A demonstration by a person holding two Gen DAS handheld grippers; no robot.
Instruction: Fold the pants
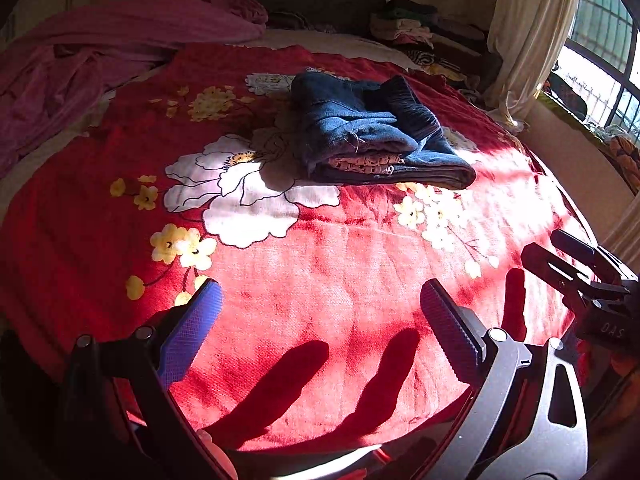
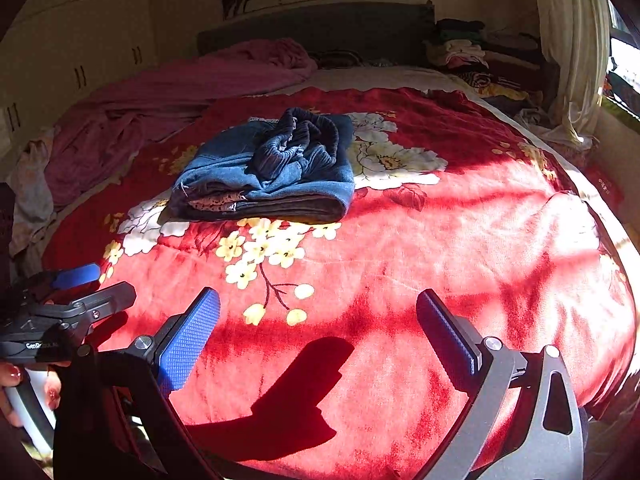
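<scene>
both grippers, left gripper (image 1: 320, 316) and right gripper (image 2: 318, 316), we find open, empty; folded pants (image 1: 372, 132) lie well ahead on blanket (image 1: 320, 260).

Blue pants (image 1: 372, 132) — soft, napped denim-like cloth, matt, with a ribbed dark waistband. Under them the red floral blanket (image 1: 320, 264) looks plush and fuzzy, faintly sheeny in the sun. Left tool (image 1: 320, 328): textured blue rubbery pads (image 1: 192, 332) on matt dark and grey metal-looking arms. Pink bedding (image 2: 168, 92) — ribbed, matt cloth.
</scene>
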